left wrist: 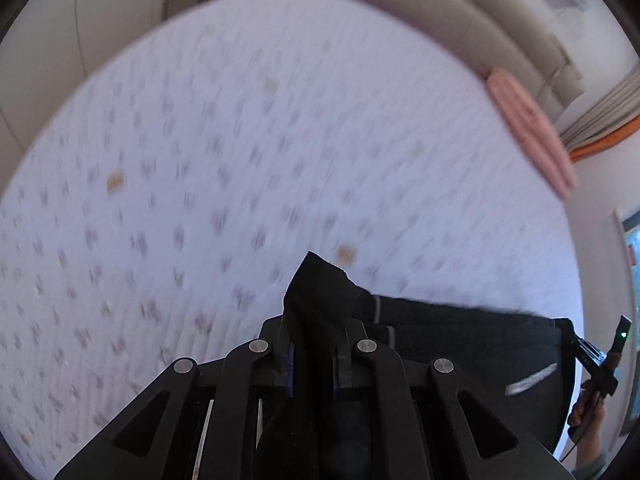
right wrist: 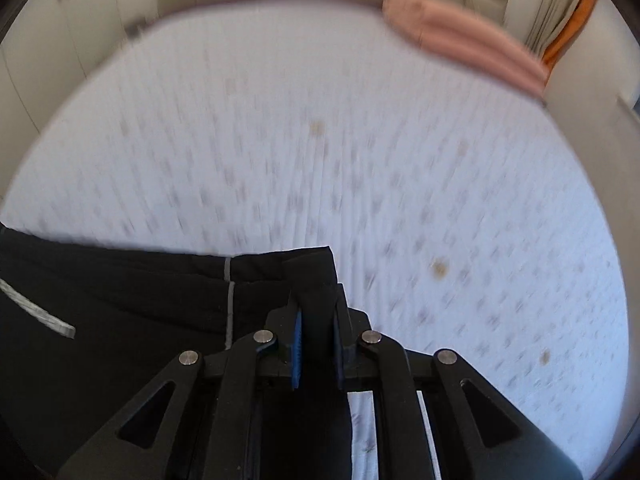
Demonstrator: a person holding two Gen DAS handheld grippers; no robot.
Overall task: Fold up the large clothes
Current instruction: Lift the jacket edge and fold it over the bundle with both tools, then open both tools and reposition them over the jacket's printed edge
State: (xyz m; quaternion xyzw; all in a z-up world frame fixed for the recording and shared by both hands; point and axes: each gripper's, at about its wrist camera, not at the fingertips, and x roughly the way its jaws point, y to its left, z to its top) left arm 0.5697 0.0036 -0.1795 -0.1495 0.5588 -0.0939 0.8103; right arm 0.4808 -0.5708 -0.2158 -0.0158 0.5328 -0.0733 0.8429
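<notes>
A black garment (left wrist: 460, 344) with grey reflective stripes is held up over the bed (left wrist: 240, 160), stretched between my two grippers. My left gripper (left wrist: 314, 344) is shut on one corner of its top edge, and the cloth bunches up between the fingers. My right gripper (right wrist: 318, 340) is shut on the other corner of the black garment (right wrist: 120, 320), which spreads to the left in the right wrist view. The right gripper also shows at the far right of the left wrist view (left wrist: 596, 360). Both views are blurred by motion.
The bed has a white sheet (right wrist: 360, 160) with small purple and brown prints. A pink folded item (left wrist: 532, 132) lies at the bed's far right edge and also shows in the right wrist view (right wrist: 460, 40). Beige wall panels and a curtain (right wrist: 560, 20) stand behind the bed.
</notes>
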